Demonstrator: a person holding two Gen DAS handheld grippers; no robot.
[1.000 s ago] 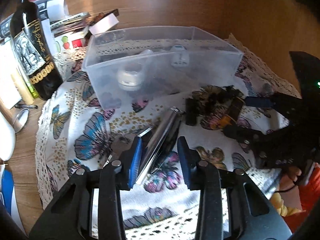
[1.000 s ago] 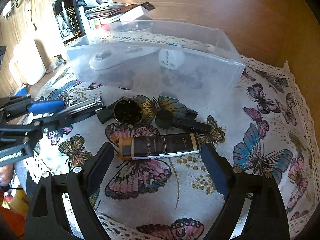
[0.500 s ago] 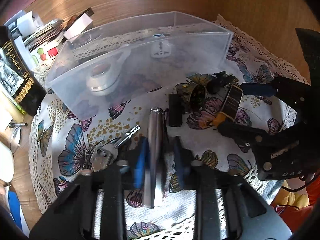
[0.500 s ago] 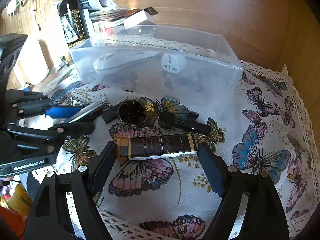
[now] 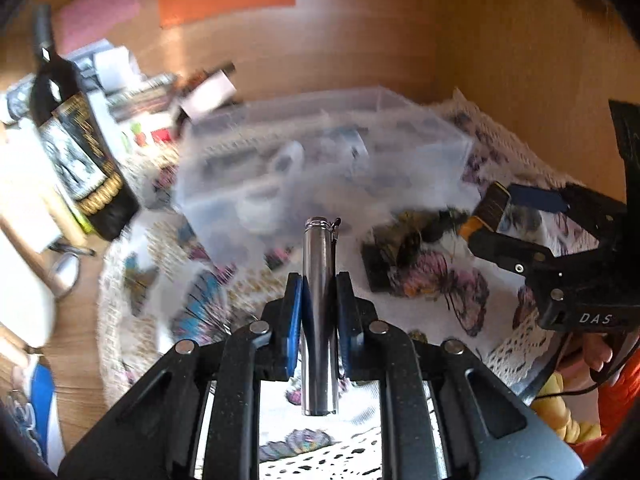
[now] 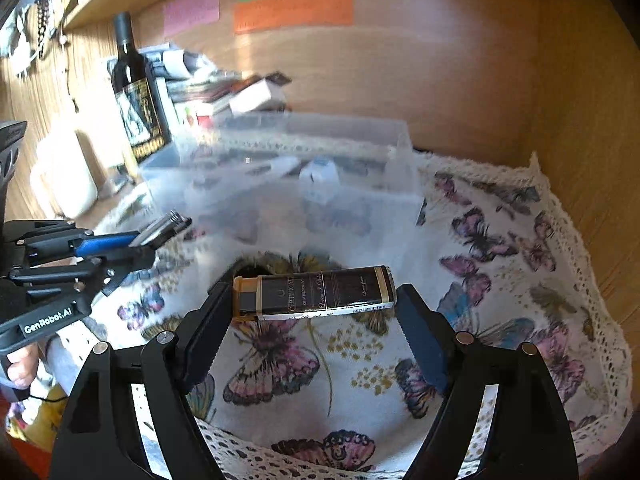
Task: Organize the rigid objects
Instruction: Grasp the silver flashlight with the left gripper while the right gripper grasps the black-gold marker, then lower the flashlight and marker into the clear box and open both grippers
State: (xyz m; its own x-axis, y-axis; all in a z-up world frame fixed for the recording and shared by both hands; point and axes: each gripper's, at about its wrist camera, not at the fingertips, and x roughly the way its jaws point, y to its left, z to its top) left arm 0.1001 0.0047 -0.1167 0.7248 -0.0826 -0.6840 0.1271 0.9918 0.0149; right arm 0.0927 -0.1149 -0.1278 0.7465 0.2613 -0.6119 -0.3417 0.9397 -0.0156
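The left gripper is clamped on a polished metal tube, centre of its frame, below the clear plastic bin; it looks stiff, fairly light and slippery, so a mid-body hold seems best. The right gripper pinches a dark labelled box end to end at mid-frame; rigid, light, likely to pivot

I am reading "CERTIFICATE" on the dark flat box, "GenRobot.AI" on the left gripper body, and "DAS" on the right gripper body. The coloured wall notes and wine bottle label are staying too blurred to read.
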